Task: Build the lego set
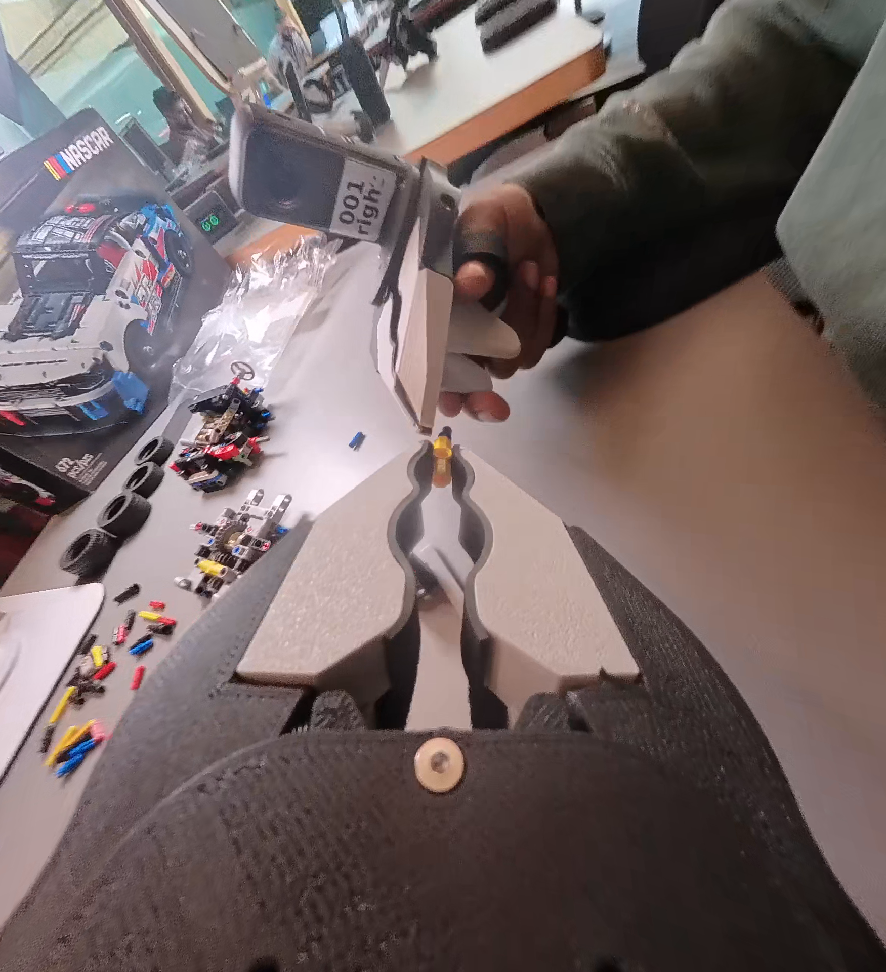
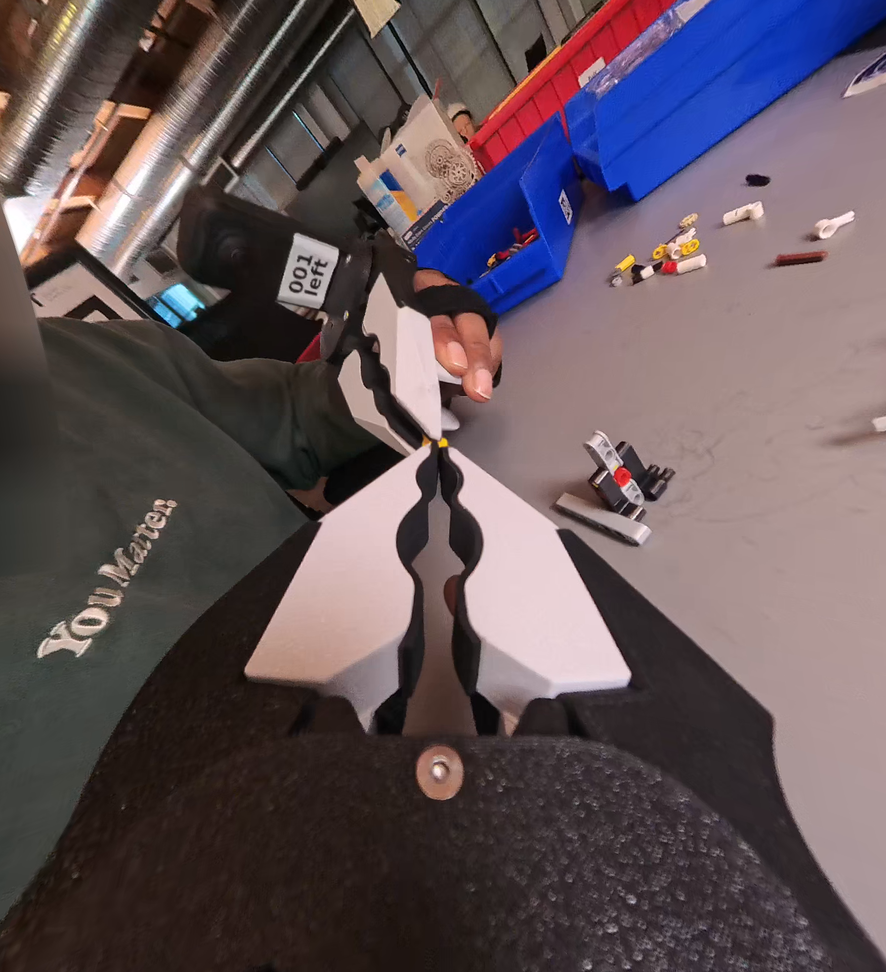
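Note:
In the left wrist view my left gripper (image 1: 440,455) is shut on a small translucent yellow piece (image 1: 440,465) and holds it above the grey table (image 1: 640,526). A black pin (image 1: 446,432) sticks out of the piece's far end. My right gripper (image 1: 424,427) comes down from above, and its tips sit right beside that pin. In the right wrist view my right gripper (image 2: 436,451) has its pads together, tip to tip with the left gripper (image 2: 429,437). The yellow piece (image 2: 444,443) shows just beyond the tips. I cannot tell whether the right pads pinch the pin.
On the left lie a car kit box (image 1: 62,294), black tyres (image 1: 130,478), two part-built assemblies (image 1: 225,436), loose coloured pins (image 1: 114,647) and a plastic bag (image 1: 262,310). On the right are blue bins (image 2: 509,226), a small grey-black assembly (image 2: 619,484) and scattered pieces (image 2: 666,257).

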The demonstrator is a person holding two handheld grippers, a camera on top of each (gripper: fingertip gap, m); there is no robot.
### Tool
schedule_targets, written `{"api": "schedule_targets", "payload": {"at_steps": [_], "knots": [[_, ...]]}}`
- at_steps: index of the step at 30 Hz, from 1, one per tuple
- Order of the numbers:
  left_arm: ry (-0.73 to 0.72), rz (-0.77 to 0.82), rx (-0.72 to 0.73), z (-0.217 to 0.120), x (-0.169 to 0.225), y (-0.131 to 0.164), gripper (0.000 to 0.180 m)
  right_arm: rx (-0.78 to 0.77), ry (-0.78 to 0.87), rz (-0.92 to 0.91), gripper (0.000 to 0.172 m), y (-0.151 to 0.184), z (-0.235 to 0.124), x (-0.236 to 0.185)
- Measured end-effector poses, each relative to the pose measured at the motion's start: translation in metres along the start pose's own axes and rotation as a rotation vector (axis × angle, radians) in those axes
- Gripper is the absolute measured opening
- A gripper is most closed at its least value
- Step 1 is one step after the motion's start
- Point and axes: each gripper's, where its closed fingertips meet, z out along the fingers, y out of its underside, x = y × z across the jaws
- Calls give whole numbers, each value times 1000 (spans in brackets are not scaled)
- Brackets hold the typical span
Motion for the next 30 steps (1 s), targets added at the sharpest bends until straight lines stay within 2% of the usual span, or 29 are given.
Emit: {"api": "schedule_targets", "payload": {"at_steps": [1,3,4,6,9,13,17,23,30], "knots": [[3,-28,23,-1,-1,-2,5,7,10,-27,0,-1,0,0],[8,-75,60,-4,-4,-6,5,61,-6,-47,0,-9,-3,-4],[10,-97,74,-5,-6,-8,5,77,3,-68,5,-12,-5,-3],[13,-144,104,-7,-9,-10,5,89,35,-177,14,-16,-8,-3],[36,-252,181,-12,-14,-16,5,102,77,-384,19,-19,-8,-11],[86,-393,275,-16,-18,-23,5,112,133,-570,16,-18,-2,-18],[112,-436,308,-16,-16,-28,5,127,150,-623,5,-19,-1,-21],[139,-468,325,-16,-14,-30,5,128,155,-661,4,-20,-1,-25],[185,-520,357,-17,-12,-33,5,122,119,-621,3,-19,0,-29]]}}
